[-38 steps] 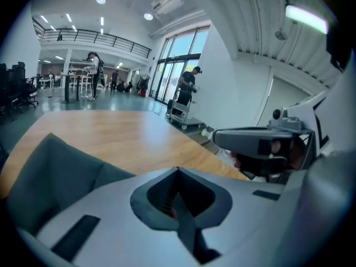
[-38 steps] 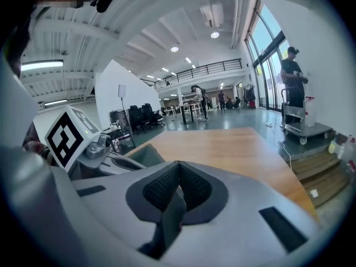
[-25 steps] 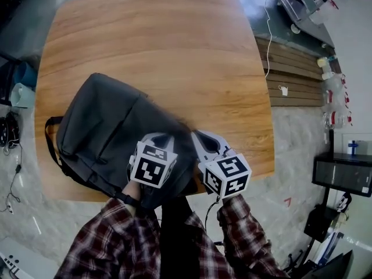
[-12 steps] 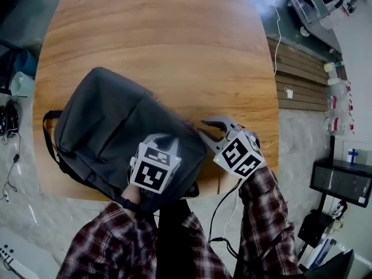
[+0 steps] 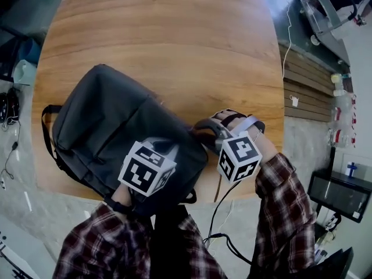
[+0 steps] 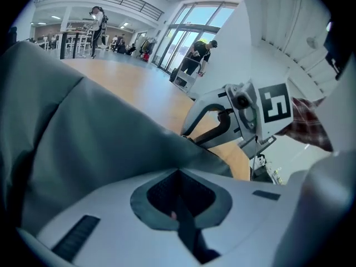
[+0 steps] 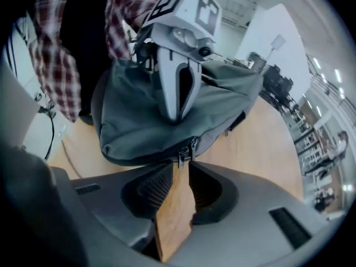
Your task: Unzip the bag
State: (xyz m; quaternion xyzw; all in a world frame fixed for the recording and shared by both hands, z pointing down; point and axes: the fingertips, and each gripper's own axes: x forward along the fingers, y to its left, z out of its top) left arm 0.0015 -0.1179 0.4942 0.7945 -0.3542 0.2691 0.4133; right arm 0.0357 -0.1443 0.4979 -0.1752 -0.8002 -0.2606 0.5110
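Note:
A dark grey backpack (image 5: 110, 121) lies flat on the round wooden table (image 5: 174, 45), its near end at the table's front edge. My left gripper (image 5: 160, 146) rests on that near end, shut on a fold of the bag's fabric (image 6: 178, 204). My right gripper (image 5: 197, 131) points left at the bag's right corner. In the right gripper view the bag (image 7: 167, 110) fills the middle and its metal zipper pulls (image 7: 182, 153) hang right at my right gripper's (image 7: 178, 168) tips. Its jaws stand narrowly open, with bare wood showing between them. The left gripper (image 7: 178, 113) shows there too, pressed on the bag.
The table's front and right edges are close to both grippers. A slatted wooden platform (image 5: 308, 80) and a black box (image 5: 340, 193) sit on the floor at the right. Cables and small items (image 5: 23, 71) lie left of the table. People stand far off (image 6: 200, 54).
My right gripper swung out to the right, then in toward the bag's right corner, and its jaws narrowed. My left gripper stayed on the bag's near end.

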